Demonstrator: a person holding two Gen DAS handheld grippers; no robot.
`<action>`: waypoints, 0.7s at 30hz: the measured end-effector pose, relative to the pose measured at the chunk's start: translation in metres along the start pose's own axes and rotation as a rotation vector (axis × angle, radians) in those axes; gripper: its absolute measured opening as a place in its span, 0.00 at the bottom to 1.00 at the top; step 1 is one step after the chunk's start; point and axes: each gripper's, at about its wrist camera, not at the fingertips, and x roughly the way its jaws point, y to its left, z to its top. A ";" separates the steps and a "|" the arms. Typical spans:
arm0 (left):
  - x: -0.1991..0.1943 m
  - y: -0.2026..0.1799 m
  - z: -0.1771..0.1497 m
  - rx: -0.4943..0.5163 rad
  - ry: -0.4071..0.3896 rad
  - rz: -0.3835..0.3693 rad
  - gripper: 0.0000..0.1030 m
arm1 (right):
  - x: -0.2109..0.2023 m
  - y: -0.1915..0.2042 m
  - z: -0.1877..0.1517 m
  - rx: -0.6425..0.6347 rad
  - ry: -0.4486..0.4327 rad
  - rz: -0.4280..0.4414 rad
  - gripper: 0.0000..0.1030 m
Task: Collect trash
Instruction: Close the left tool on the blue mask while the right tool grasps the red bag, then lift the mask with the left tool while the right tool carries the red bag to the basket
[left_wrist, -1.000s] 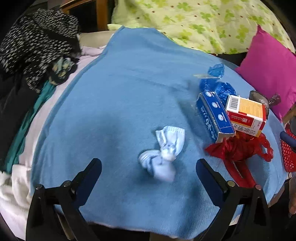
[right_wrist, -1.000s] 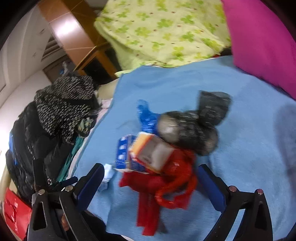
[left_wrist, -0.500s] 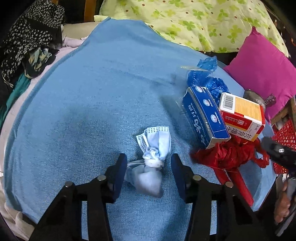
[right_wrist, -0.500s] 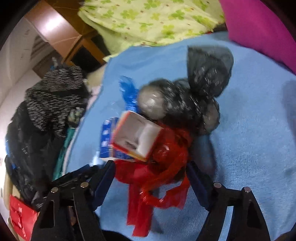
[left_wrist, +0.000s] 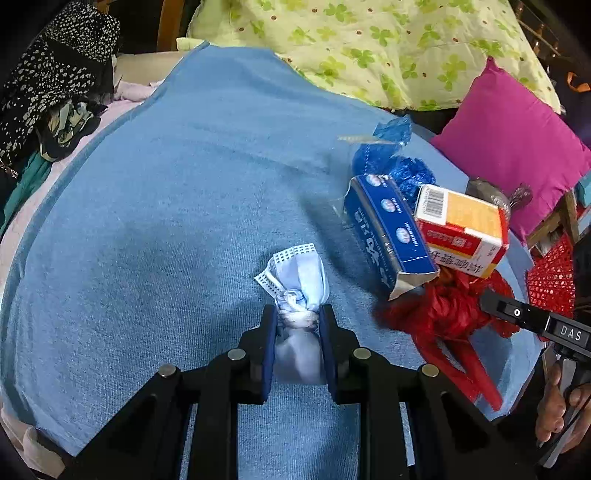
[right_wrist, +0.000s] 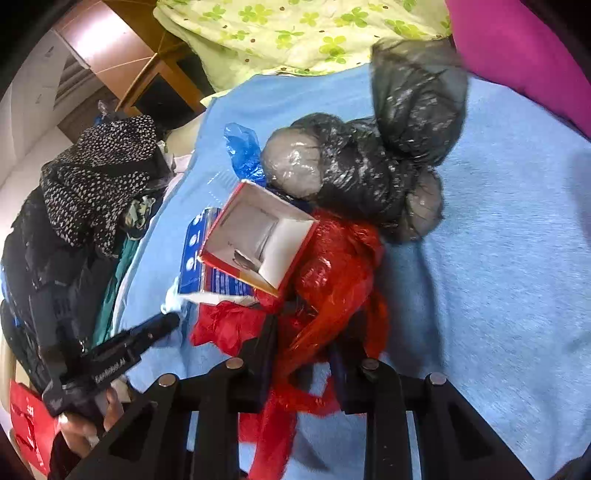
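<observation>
A knotted pale blue face mask (left_wrist: 299, 273) lies on the blue blanket (left_wrist: 166, 221). My left gripper (left_wrist: 297, 321) is closing on its knot, and both pads press it. A crumpled red plastic bag (right_wrist: 332, 266) lies beside the boxes. My right gripper (right_wrist: 306, 332) is closing on its lower folds, which fill the gap between the fingers. In the left wrist view the red bag (left_wrist: 447, 314) shows under the boxes, with the right gripper's black body beside it and a hand behind it.
A blue box (left_wrist: 388, 229) and an open orange-and-red box (left_wrist: 461, 229) lean together above the red bag. Behind them are a blue wrapper (left_wrist: 391, 162) and a knotted black bag (right_wrist: 388, 166). A pink cushion (left_wrist: 517, 147), red basket (left_wrist: 550, 277) and clothes pile (left_wrist: 55, 74) ring the blanket.
Both grippers went from wide open to closed. The left came down around the mask and pinched its knot. The right sank toward the red bag and closed on it.
</observation>
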 end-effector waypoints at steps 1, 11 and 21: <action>-0.002 0.001 -0.001 -0.001 -0.005 -0.005 0.23 | -0.005 -0.002 -0.001 -0.002 -0.003 -0.003 0.27; -0.004 0.006 -0.001 0.002 -0.010 -0.020 0.23 | -0.040 -0.052 0.005 0.079 -0.052 -0.033 0.27; 0.004 0.009 0.002 -0.026 0.008 -0.006 0.23 | -0.063 -0.084 0.010 0.199 -0.053 0.028 0.35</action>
